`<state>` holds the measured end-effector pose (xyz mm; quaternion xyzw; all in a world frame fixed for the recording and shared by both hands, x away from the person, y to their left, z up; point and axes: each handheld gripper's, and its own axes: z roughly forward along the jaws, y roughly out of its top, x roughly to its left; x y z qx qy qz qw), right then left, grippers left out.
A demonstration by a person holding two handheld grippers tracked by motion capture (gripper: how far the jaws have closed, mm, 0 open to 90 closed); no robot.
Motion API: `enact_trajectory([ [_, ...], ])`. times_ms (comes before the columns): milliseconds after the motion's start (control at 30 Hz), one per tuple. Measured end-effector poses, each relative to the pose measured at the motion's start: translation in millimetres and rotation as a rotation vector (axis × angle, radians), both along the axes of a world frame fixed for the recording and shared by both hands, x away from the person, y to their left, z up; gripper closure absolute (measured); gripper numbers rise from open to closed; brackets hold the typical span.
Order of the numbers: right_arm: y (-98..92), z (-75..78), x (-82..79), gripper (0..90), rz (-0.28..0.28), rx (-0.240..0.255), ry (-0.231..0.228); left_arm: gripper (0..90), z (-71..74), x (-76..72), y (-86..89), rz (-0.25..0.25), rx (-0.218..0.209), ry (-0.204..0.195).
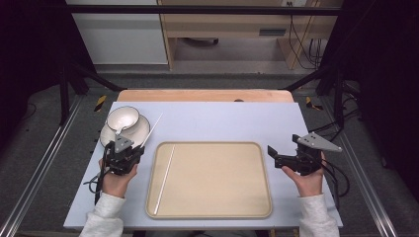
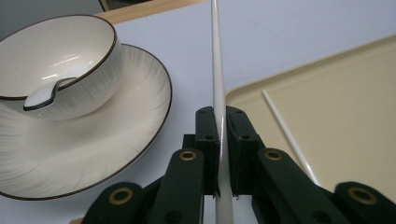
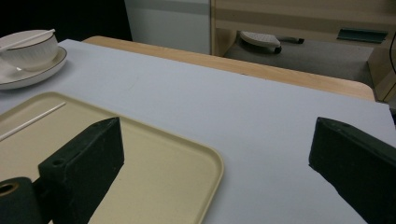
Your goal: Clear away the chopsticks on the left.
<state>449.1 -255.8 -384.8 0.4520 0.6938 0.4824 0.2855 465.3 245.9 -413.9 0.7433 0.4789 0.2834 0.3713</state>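
So the beige tray (image 1: 209, 180) sits mid-desk (image 1: 222, 118), and off its far-left corner the left gripper (image 2: 222, 140) has its jaws clamped tight on a white chopstick (image 2: 215, 60) that points away over the desk. A second chopstick (image 1: 165, 178) lies inside the tray along its left edge, and just past the left gripper there's a bowl (image 1: 122, 119) on a plate (image 1: 141, 132) with a spoon (image 2: 44, 95) in it. The right gripper (image 1: 273, 154) hangs off the tray's right edge, jaws wide apart, holding nothing.

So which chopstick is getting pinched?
The chopstick beside the plate. The left gripper is shut on it, so it points out past the jaws. The other chopstick lies loose on the tray.
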Motion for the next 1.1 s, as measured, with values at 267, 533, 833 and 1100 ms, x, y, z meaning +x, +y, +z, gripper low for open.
enact_trajectory([
  [267,0.1,0.4,-0.8,3.5,0.001,0.001,-0.002,84.2,0.5,-22.4,-25.8,0.023,-0.031,-0.034],
  [533,-1.0,2.0,-2.5,3.5,0.000,0.006,-0.006,84.2,2.1,-32.4,-42.9,0.032,-0.048,-0.036],
  [833,-2.8,4.3,-4.2,3.5,-0.002,0.017,-0.012,84.2,2.8,-42.5,-57.8,0.065,-0.087,-0.035],
  [1100,-1.6,4.0,-4.0,3.5,0.002,0.015,-0.011,84.2,-9.3,-53.9,-62.8,0.109,-0.125,-0.032],
])
